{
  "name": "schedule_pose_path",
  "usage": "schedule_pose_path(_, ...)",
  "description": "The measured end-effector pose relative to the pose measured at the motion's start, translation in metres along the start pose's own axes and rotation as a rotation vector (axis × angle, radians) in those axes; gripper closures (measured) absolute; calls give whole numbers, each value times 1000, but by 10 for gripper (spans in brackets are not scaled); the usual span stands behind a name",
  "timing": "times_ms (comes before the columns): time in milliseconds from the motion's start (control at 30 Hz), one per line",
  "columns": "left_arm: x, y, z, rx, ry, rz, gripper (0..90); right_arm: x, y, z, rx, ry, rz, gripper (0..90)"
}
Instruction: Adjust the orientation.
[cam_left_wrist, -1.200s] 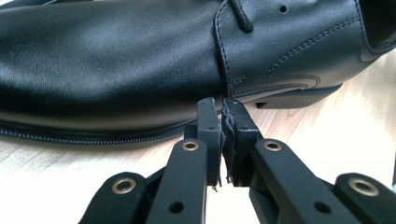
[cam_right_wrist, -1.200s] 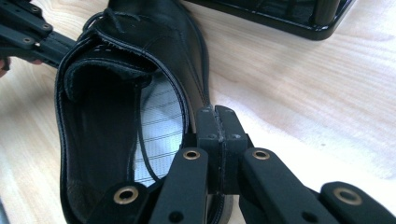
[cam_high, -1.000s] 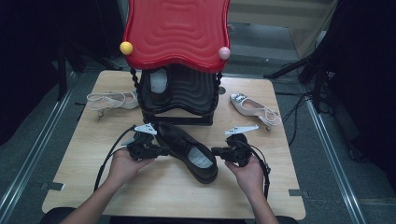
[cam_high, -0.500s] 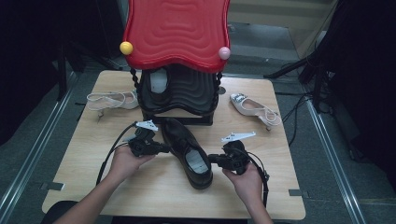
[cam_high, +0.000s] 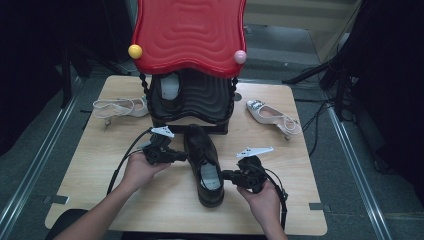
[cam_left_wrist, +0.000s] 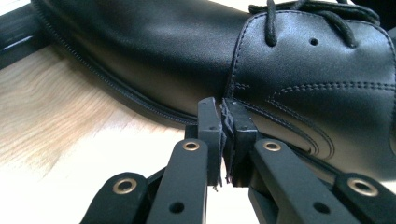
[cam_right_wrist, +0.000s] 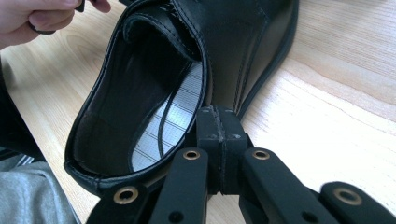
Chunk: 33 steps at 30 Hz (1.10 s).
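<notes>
A black leather lace-up shoe (cam_high: 202, 160) lies on the wooden table (cam_high: 95, 190), toe toward the rack and heel toward the near edge. My left gripper (cam_high: 184, 158) is shut with nothing between its jaws, and its tips rest against the shoe's left side below the laces. The left gripper view has those shut jaws (cam_left_wrist: 223, 105) touching the shoe (cam_left_wrist: 289, 65) at a seam. My right gripper (cam_high: 224, 175) is shut too, its tips against the shoe's right side by the heel opening. In the right gripper view the gripper (cam_right_wrist: 218, 114) meets the shoe's collar (cam_right_wrist: 140, 107).
Behind the shoe stands a black shoe rack (cam_high: 197, 100) under a red wavy top, with a pale shoe (cam_high: 170, 89) inside. A beige heeled sandal (cam_high: 117, 106) lies at the back left and a white heeled shoe (cam_high: 272, 116) at the back right.
The black shoe has turned from a diagonal lie to nearly straight, its heel swinging toward the near edge. The right gripper came nearer and leftward with it; the left gripper hardly moved.
</notes>
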<state>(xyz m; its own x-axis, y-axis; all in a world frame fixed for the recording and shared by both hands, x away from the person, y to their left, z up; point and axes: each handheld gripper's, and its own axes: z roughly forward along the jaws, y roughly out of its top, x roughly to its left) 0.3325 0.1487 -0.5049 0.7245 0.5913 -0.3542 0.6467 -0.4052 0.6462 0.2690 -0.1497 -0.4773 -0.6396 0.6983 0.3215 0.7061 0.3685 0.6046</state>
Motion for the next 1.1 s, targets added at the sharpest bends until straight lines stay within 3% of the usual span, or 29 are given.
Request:
schedule_pose_path(400, 0, 7, 10, -15, -18, -10, 861, 0, -2, 2, 7, 7, 15, 887)
schedule_pose_path(433, -1, 7, 11, -16, -34, -13, 840, 0, -2, 2, 10, 6, 16, 883)
schedule_pose_path(533, -3, 8, 9, -6, -10, 8, 796, -1, -2, 2, 8, 2, 13, 862)
schedule_pose_path(700, -3, 9, -1, -23, -25, 9, 676, -2, 0, -4, -10, -6, 25, 805)
schedule_pose_path(833, -4, 9, -10, -36, -4, 22, 606, -3, 2, -9, -21, 0, 33, 767)
schedule_pose_path(1100, -7, 10, -11, -26, -12, 46, 587, 0, 6, -14, -47, 0, 55, 721)
